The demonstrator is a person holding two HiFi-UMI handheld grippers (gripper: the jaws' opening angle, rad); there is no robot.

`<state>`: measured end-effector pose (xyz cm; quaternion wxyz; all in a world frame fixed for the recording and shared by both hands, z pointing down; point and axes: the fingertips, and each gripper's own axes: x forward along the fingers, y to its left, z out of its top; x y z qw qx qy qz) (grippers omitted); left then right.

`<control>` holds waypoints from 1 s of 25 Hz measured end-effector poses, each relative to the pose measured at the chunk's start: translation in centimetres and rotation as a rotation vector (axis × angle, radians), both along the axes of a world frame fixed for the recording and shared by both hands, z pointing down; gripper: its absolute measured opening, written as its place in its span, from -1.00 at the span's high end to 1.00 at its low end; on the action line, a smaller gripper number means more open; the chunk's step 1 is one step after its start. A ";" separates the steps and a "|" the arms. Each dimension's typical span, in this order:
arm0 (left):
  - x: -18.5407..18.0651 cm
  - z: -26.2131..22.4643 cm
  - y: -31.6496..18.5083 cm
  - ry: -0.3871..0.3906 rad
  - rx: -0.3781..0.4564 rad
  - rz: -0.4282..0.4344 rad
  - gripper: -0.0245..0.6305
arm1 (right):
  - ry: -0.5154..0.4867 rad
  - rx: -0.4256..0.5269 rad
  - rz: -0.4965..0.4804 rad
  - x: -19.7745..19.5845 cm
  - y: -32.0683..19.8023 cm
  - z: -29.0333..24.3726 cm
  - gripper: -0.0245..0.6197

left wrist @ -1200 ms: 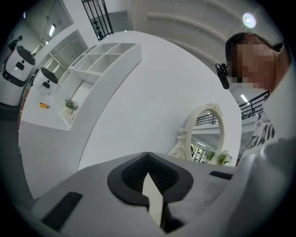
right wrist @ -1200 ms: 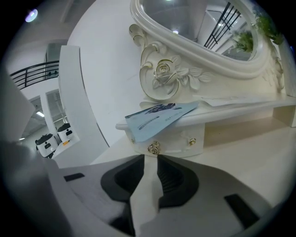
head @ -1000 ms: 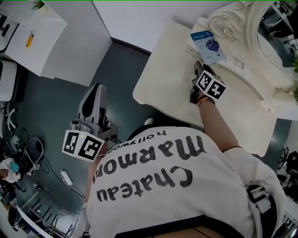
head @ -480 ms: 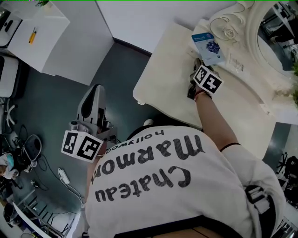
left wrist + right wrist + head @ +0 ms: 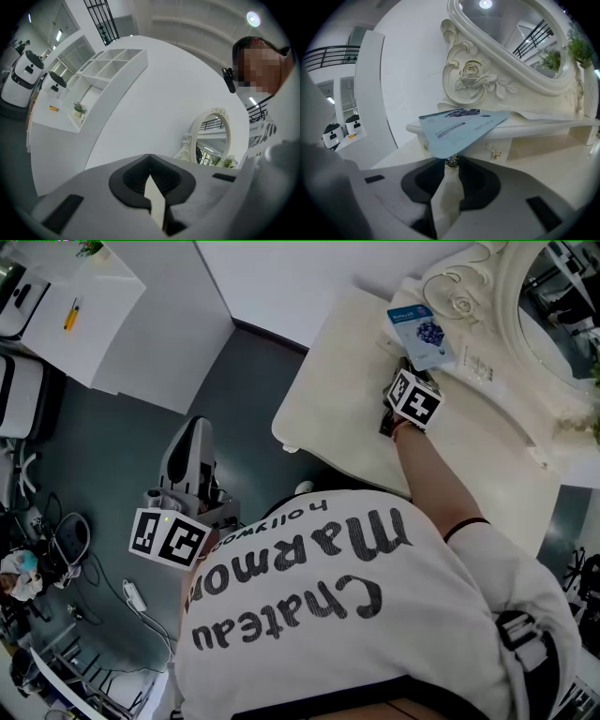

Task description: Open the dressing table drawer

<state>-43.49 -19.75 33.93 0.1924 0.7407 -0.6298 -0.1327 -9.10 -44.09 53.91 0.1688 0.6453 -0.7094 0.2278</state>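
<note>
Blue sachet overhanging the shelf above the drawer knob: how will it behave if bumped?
Probably floppy and light: the blue sachet is a thin flat packet lying on the shelf. Likely easy to dislodge, since one corner overhangs the shelf edge above the drawer knob. Its smooth printed face suggests it slides rather than tips or rolls.

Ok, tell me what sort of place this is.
Likely a robotics lab staged as a bedroom: an ornate dressing table with mirror, yet white robots by shelving and loose cables on the floor.
</note>
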 end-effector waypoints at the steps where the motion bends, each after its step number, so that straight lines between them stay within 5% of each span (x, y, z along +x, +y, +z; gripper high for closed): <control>1: 0.1 0.1 0.0 0.002 -0.002 0.002 0.86 | 0.006 0.003 -0.001 0.0 0.0 0.0 0.60; 25: -1.4 0.0 1.2 0.023 0.010 -0.010 0.86 | 0.002 -0.078 -0.003 -0.3 0.8 0.5 0.61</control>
